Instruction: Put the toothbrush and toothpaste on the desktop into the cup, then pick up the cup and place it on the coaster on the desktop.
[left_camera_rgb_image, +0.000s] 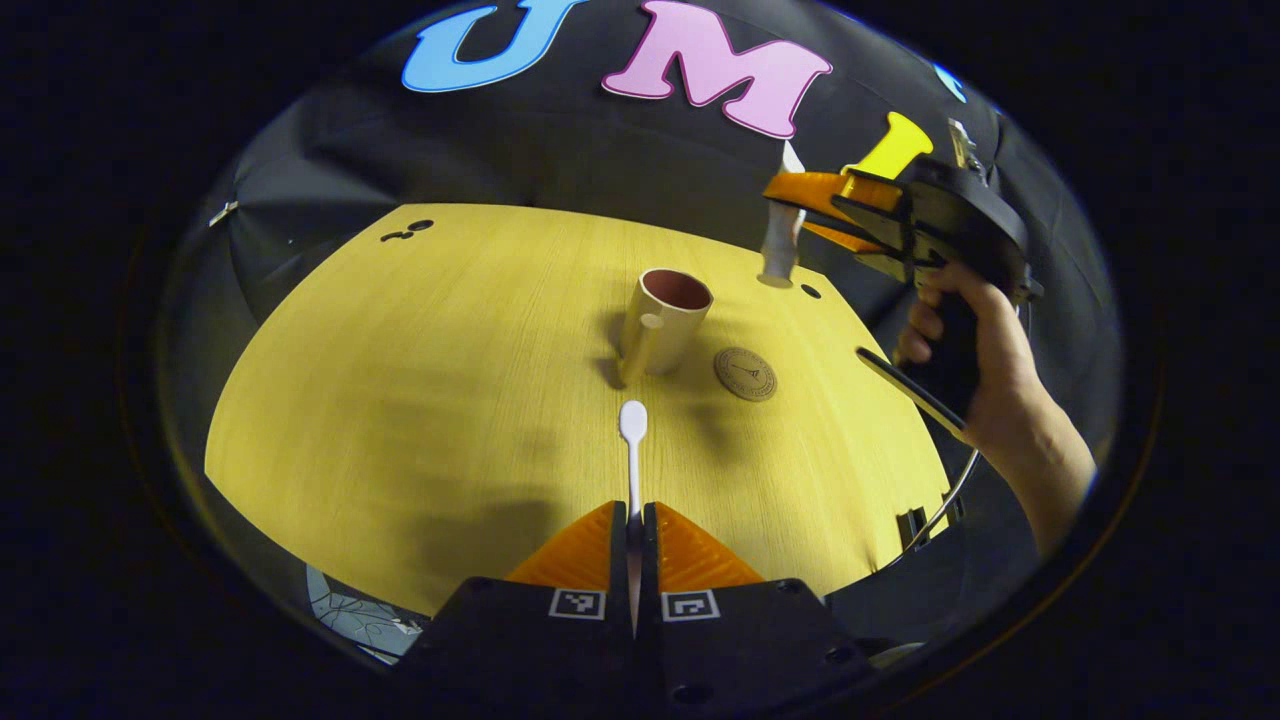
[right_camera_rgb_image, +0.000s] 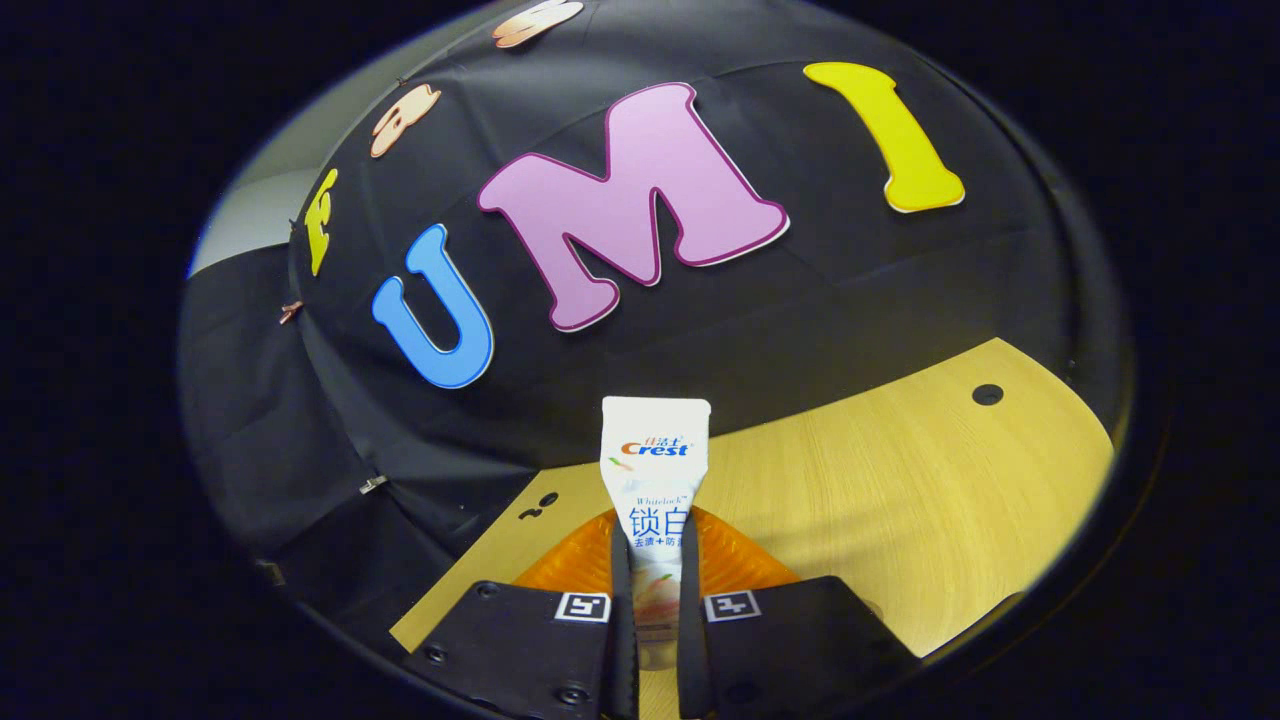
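The toothbrush handle and the toothpaste tube's lower end are hidden between gripper fingers.

- Right gripper clamps the toothpaste between both fingers.
- Tube points forward, flat crimped end up, above the desk.

So the left tongs sit low with both fingers squeezed nearly together on a thin white toothbrush, while the right tongs are lifted high, gripped by a bare hand, fingers pinching a white toothpaste tube that hangs from them.
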